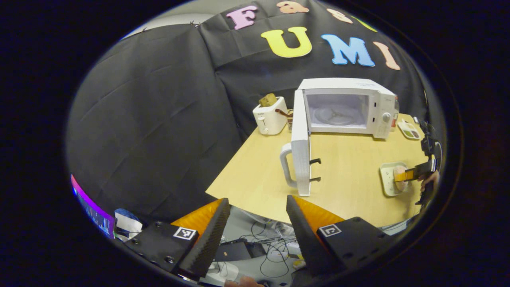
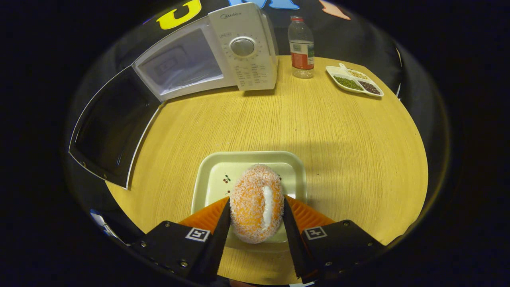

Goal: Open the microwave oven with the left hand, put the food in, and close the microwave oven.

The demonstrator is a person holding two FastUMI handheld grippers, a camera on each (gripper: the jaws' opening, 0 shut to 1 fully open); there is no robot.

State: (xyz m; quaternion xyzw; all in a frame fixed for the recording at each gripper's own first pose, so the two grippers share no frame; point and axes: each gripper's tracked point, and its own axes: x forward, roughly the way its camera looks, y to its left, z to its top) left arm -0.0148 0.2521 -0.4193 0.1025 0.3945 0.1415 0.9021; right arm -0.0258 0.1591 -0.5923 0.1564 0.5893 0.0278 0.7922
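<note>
The right gripper [image 2: 255, 223] has its jaws closed on the bread roll [image 2: 257, 203], long axis along the fingers, on its plate [image 2: 211, 175]; the open microwave [image 2: 207, 59] lies ahead-left across the worktop [image 2: 338, 131]; the left gripper [image 1: 258, 223] gapes empty, well back.

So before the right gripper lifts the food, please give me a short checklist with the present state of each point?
1. Microwave door open: ok.
2. Cavity free, turntable bare: ok.
3. Right gripper fingers on both sides of the food: ok.
4. Grip firm enough: cannot tell.
5. Left gripper open, away from the door: ok.
6. Table path from plate to microwave free: ok.
</note>
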